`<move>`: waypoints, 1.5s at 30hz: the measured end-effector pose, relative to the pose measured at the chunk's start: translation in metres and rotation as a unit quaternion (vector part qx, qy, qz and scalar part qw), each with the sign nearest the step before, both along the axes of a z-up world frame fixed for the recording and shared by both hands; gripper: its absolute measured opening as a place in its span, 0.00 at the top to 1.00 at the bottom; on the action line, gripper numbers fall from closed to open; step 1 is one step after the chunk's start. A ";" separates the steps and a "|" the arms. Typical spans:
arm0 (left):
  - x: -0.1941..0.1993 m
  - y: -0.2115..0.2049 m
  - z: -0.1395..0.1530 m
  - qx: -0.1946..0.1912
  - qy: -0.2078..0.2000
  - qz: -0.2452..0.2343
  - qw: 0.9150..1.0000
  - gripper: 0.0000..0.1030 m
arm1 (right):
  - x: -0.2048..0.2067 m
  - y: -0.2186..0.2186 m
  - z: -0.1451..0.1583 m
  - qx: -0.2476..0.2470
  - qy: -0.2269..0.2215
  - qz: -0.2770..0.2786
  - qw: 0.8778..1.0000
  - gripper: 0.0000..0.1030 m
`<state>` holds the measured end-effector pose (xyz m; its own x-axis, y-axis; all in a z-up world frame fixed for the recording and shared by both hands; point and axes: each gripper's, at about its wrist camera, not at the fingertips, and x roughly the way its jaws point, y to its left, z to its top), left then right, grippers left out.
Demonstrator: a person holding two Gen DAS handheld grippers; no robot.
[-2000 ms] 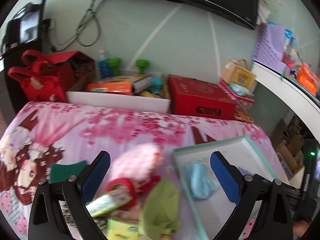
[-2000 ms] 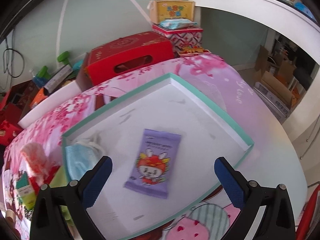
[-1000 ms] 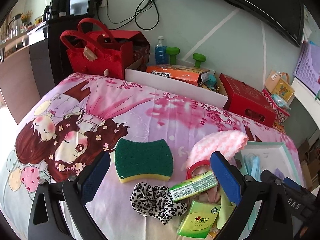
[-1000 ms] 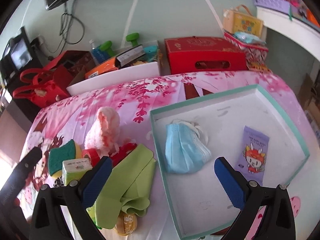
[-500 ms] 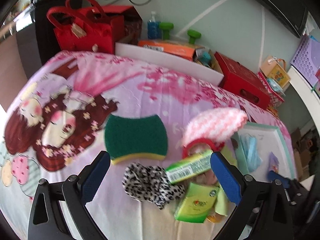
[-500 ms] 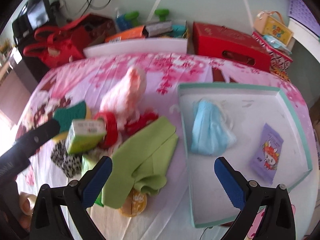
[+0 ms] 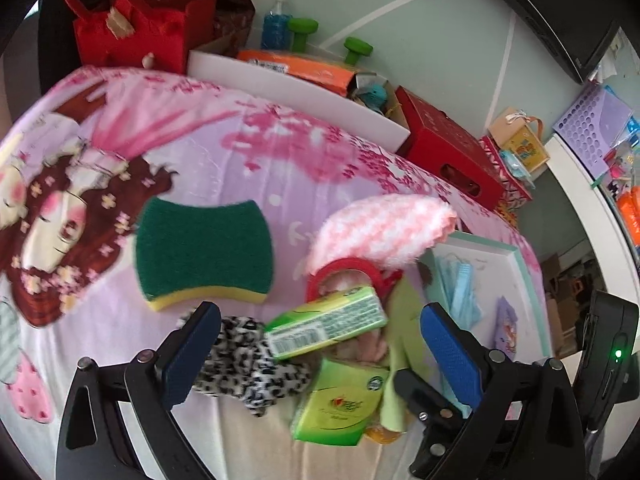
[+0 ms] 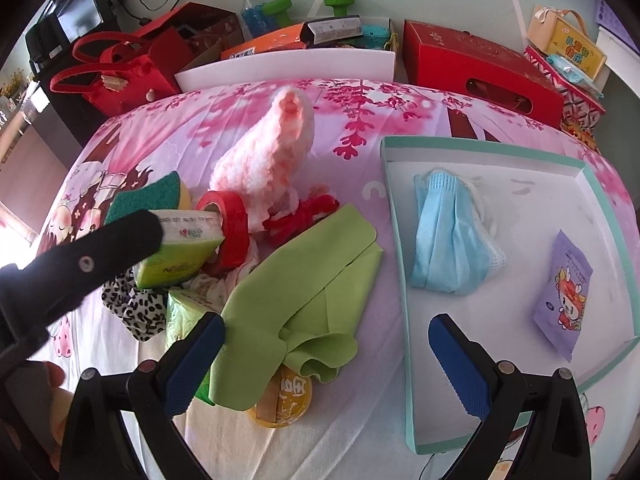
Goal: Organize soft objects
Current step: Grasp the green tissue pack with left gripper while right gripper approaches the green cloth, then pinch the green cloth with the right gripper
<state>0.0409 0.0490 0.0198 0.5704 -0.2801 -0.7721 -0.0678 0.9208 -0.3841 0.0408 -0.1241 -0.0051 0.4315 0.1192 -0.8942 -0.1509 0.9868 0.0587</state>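
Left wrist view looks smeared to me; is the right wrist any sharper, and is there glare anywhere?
Left wrist: motion blur softens the green sponge and bedsheet print. Right wrist: sharper, the blue face mask crisp, with blown-out daylight at the left edge. Both bend straight lines.

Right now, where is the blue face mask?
The blue face mask lies inside the teal-rimmed tray, along its left side in the right wrist view, apart from the purple packet to its right.
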 end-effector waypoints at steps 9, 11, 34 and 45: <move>0.011 -0.003 -0.017 -0.068 0.022 -0.003 0.997 0.25 | 0.002 -0.003 -0.003 0.009 0.002 0.001 1.000 0.00; 0.010 -0.002 -0.017 -0.075 0.021 0.000 0.997 0.27 | 0.002 -0.004 -0.003 0.010 0.003 0.000 1.000 0.00; 0.016 -0.005 -0.034 -0.076 0.054 0.002 0.996 0.36 | -0.001 -0.002 0.002 0.016 -0.015 0.003 1.000 0.01; 0.009 0.007 -0.016 -0.076 0.020 0.021 0.997 0.36 | -0.004 0.009 0.005 0.039 -0.025 0.030 0.998 0.15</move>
